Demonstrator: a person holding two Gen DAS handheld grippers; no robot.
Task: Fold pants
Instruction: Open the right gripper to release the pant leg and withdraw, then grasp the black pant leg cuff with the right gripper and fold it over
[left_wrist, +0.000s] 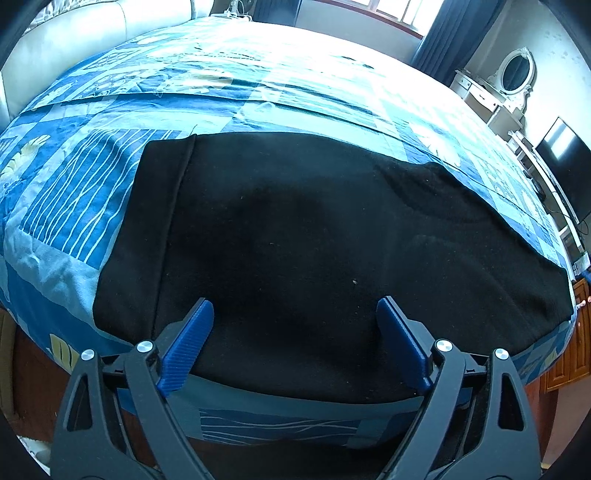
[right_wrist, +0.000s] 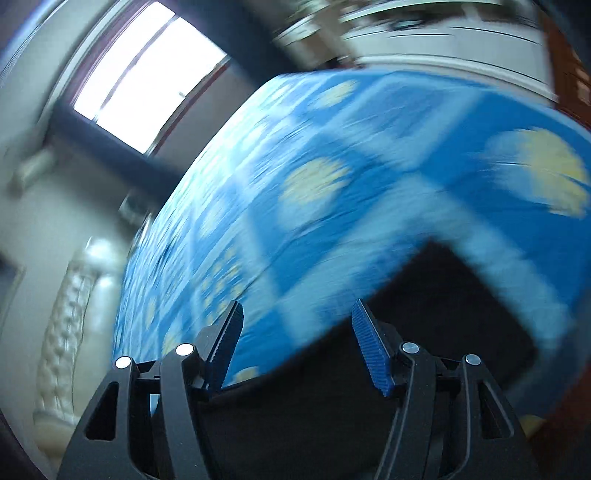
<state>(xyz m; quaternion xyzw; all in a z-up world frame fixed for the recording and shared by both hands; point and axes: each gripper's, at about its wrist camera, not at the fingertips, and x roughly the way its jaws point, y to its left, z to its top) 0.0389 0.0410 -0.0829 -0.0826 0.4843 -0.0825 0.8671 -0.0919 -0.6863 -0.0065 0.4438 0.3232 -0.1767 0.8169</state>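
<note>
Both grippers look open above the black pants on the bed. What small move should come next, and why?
Probably lower the left gripper onto the near edge of the black pants and close it there. Its jaws stand open and hold nothing, and the pants lie flat on the blue bedspread. The right gripper is open too, but its view is blurred.

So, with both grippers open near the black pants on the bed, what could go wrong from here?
1. The black pants lie at the near edge of the bed; a pull toward that edge could drag them off.
2. The right wrist view is motion-blurred, so the right gripper may close on the bedcover instead of the pants.
3. The left gripper is open over thick cloth and might pinch only the top layer, giving an uneven fold.
</note>
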